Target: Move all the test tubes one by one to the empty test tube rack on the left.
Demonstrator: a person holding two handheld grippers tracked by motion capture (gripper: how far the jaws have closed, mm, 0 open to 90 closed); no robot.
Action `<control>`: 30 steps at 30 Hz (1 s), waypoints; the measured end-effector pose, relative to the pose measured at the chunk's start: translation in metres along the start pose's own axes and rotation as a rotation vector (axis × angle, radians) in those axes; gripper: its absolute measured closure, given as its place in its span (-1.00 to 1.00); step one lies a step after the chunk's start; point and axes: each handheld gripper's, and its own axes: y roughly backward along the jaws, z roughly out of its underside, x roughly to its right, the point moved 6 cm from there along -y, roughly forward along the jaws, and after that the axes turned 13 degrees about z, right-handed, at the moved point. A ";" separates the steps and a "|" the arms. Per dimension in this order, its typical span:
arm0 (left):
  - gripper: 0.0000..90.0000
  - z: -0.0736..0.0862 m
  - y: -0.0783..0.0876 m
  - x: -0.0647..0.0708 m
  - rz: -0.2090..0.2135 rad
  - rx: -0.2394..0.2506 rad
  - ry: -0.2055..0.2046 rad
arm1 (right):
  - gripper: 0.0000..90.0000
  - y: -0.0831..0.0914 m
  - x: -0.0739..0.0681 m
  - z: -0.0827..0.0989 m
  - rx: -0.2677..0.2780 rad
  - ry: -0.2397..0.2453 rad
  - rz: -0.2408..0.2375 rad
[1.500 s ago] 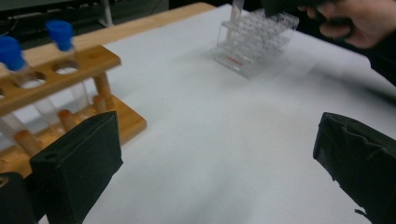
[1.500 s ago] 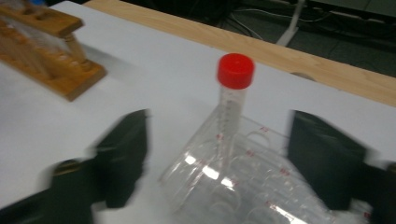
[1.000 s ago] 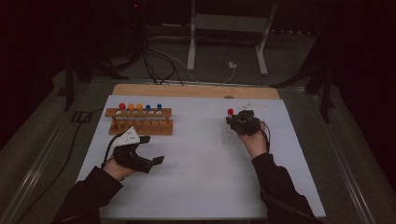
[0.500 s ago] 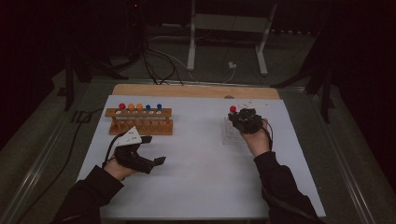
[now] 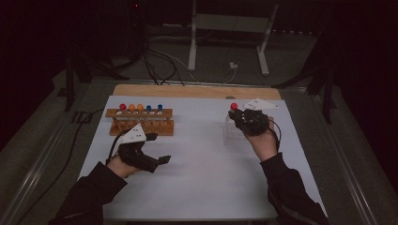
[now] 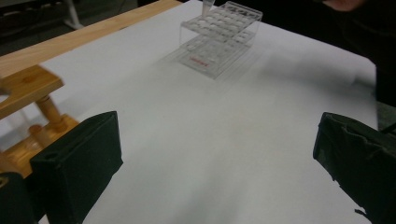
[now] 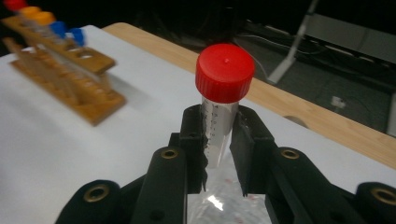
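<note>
Tube point(image 7: 219, 126) bottom hidden below right gripper point(image 7: 218, 154) fingers, which clamp it; left gripper point(image 6: 210, 158) fingers wide open, empty.

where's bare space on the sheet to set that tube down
Widest free patch: mid-sheet, between the wooden rack and the clear rack, running to the near edge. Crowded: by the left gripper, and at the clear rack, where the right gripper holds the tube.

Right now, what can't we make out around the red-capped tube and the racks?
- Lower end of the red-capped tube: right gripper view, hidden behind the right hand-held gripper.
- Clear rack: high view, partly covered by that gripper and hand; which well the tube came from is unreadable.
- Wooden rack: right gripper view, blurred.
- Red label on the clear rack: left gripper view, too small to read.
</note>
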 end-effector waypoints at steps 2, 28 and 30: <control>-0.96 -0.004 -0.002 0.002 0.009 0.004 -0.003 | 0.67 0.004 -0.008 0.002 0.002 0.018 -0.023; -0.63 -0.046 -0.053 0.023 0.120 0.031 -0.110 | 0.67 0.024 -0.098 0.058 -0.105 0.128 -0.288; -0.48 -0.047 -0.058 0.023 0.128 0.030 -0.119 | 0.67 0.025 -0.099 0.058 -0.102 0.128 -0.293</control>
